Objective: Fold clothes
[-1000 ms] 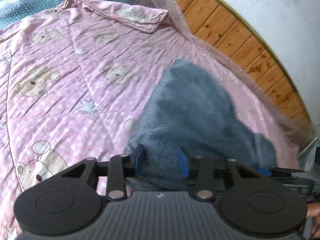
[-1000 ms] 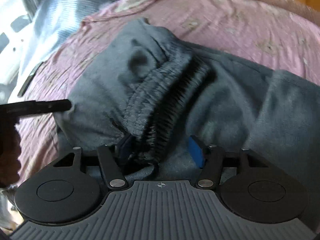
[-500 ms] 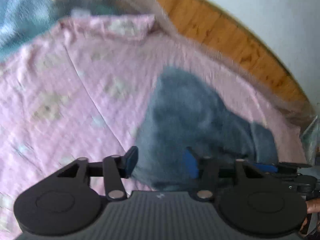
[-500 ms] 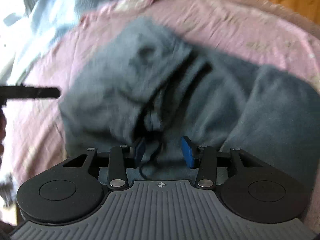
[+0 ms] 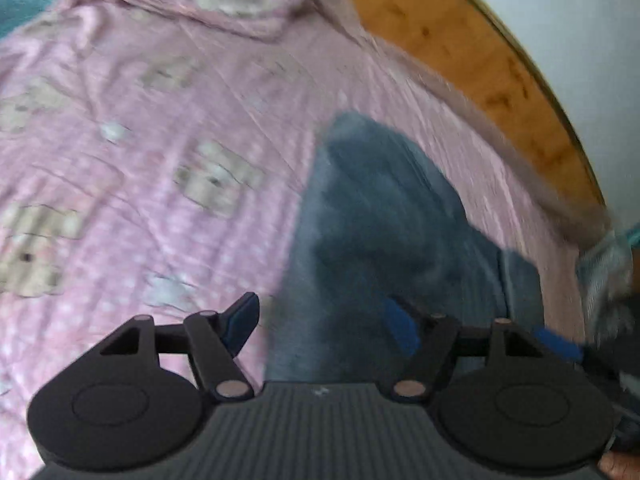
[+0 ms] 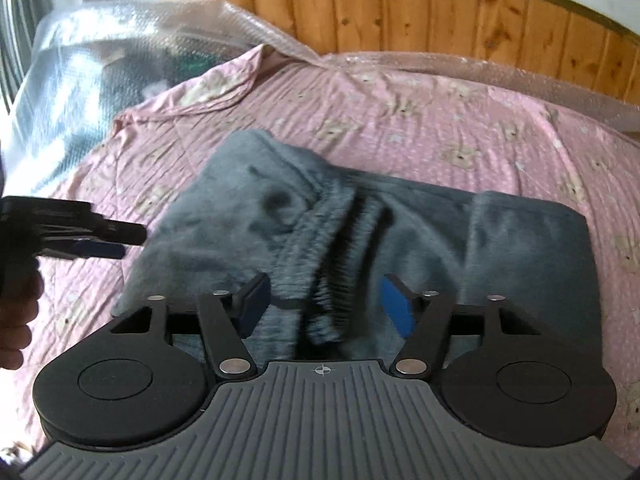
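The grey fleece trousers [image 6: 400, 224] lie partly folded on a pink quilt [image 6: 400, 120] printed with teddy bears, their ribbed elastic waistband [image 6: 332, 264] bunched in a ridge near the middle and a flatter folded layer lying to the right of it. The cloth looks soft and thick, with one rounded corner toward the far left. Beyond the garment the quilt runs bare up to a wooden headboard [image 6: 440, 20], with clear bubble wrap [image 6: 120, 32] along the far edge and over the left side of the bed. In the left wrist view, which is blurred, a wide stretch of quilt lies open to the left of the trousers [image 5: 380, 220]. The right gripper [image 6: 326, 306] hangs over the waistband, its jaws opening, with the ridge between the blue pads but not pinched. The left gripper [image 5: 320, 320] has its jaws opening too, set across the garment's left edge, gripping nothing.
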Demonstrator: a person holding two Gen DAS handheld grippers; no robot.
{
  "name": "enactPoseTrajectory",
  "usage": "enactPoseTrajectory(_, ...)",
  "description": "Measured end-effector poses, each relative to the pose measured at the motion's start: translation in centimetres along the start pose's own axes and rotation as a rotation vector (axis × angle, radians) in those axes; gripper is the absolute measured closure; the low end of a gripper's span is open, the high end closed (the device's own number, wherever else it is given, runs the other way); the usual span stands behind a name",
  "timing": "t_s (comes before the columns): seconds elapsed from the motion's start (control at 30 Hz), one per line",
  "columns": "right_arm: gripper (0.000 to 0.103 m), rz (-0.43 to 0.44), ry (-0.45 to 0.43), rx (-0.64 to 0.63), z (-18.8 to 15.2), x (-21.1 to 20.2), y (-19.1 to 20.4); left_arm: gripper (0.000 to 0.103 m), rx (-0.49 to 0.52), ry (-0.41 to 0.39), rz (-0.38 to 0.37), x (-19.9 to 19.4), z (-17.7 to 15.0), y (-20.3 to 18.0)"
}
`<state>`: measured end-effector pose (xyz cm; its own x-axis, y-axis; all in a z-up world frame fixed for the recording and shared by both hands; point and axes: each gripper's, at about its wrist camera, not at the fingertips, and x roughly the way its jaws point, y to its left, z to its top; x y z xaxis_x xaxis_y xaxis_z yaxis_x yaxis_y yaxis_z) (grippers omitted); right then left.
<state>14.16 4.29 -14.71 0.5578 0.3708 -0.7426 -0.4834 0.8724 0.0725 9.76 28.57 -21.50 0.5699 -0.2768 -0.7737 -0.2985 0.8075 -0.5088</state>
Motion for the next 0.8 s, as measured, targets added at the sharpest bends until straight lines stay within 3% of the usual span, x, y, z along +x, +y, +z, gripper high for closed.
enactPoseTrajectory(0.1, 0.041, 0.001, 0.012, 0.049, 2.4, 0.9, 1.0, 0.041, -0.013, 0.041, -0.029, 0.7, -0.8, 0.1)
enactPoseTrajectory(0.2, 0.014, 0.019, 0.054, 0.065, 6.7, 3.1, 3.1, 0.042, -0.067, 0.033, -0.07, 0.1, -1.5, 1.0)
enactPoseTrajectory(0.23, 0.012, 0.017, 0.08, 0.033, 8.3, 4.5, 4.7, 0.045, -0.093, 0.03, -0.087, 0.0, -1.7, 1.4)
enactPoseTrajectory(0.37, 0.01, -0.041, 0.148, -0.113, 13.5, 10.5, 12.3, 0.059, -0.15, 0.021, -0.139, -0.2, -2.3, 2.8)
enactPoseTrajectory(0.5, 0.01, -0.138, 0.282, -0.286, 13.1, 17.3, 18.6, 0.066, -0.127, 0.022, -0.135, -0.2, -2.2, 2.7)
enactPoseTrajectory(0.53, 0.011, -0.152, 0.321, -0.316, 12.2, 18.5, 19.3, 0.072, -0.114, 0.02, -0.128, -0.3, -2.2, 2.6)
enactPoseTrajectory(0.67, 0.015, -0.148, 0.341, -0.334, 9.7, 18.9, 19.1, 0.078, -0.057, 0.006, -0.1, -0.4, -2.3, 1.9)
enactPoseTrajectory(0.77, 0.041, -0.068, 0.372, -0.344, 10.6, 18.6, 17.8, 0.088, -0.022, -0.037, -0.077, -0.9, -2.7, 0.7)
enactPoseTrajectory(0.8, 0.059, -0.045, 0.375, -0.351, 10.9, 18.4, 17.4, 0.089, -0.013, -0.059, -0.067, -1.2, -2.9, 0.1)
